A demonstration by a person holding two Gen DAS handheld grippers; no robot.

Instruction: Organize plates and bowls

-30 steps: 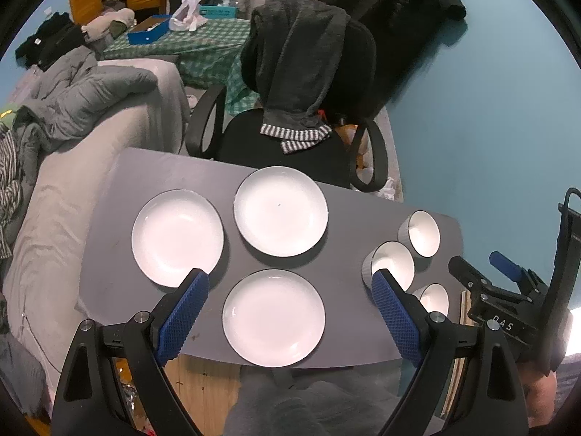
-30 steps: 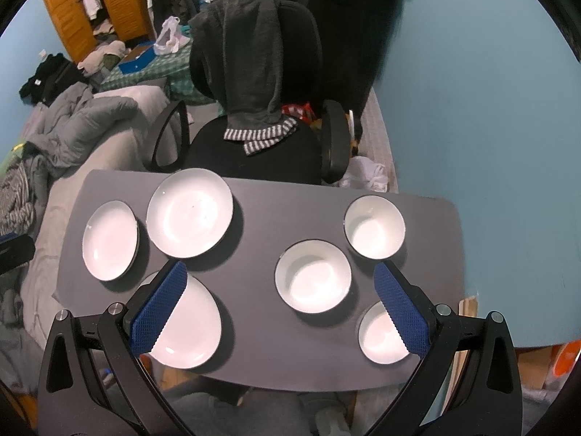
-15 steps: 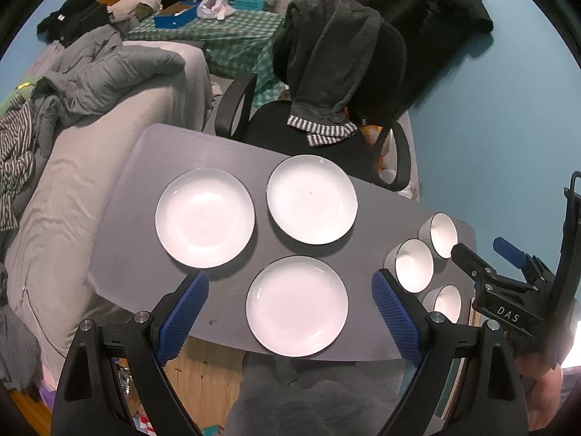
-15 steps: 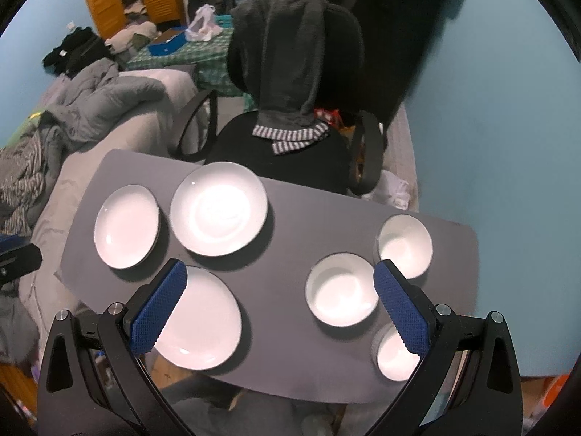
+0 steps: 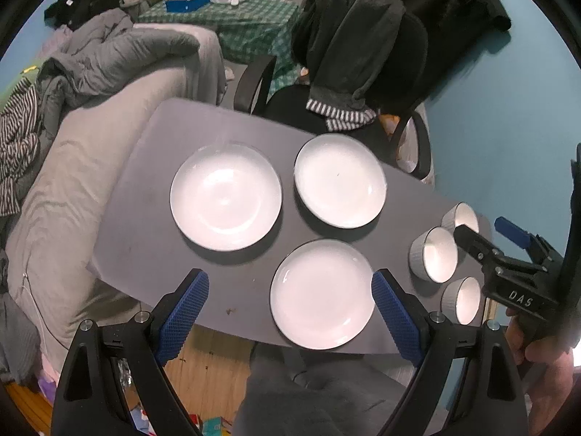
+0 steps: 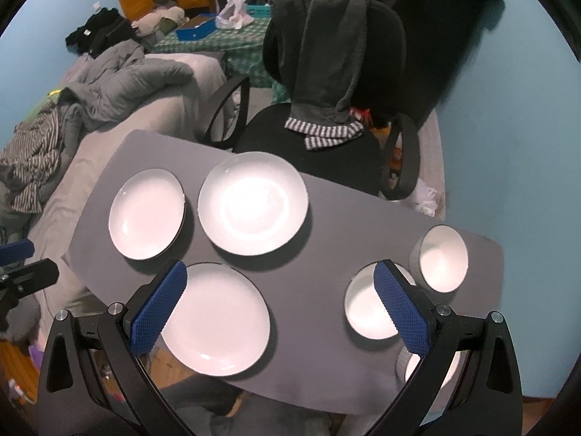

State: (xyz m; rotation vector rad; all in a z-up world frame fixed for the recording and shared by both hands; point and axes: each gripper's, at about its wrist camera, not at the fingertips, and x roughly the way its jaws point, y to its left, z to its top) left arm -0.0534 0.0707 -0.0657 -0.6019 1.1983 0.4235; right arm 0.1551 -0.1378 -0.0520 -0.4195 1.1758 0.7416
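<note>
All three plates (image 5: 226,196) and three bowls (image 6: 376,307) sit separate on the grey tabletop (image 5: 145,218), plates to your left, bowls to your right, nothing stacked yet. Over the last second you've just pulled both views back and higher. Left tongs (image 5: 290,312) and right tongs (image 6: 281,305) hang wide open, empty, so you're lining up the first pick.

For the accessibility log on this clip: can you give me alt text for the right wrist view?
The open right claw hovers above a grey table holding three white plates to the left and three white bowls to the right, all lying apart. Beyond the table stands a black office chair draped with a dark garment.
</note>
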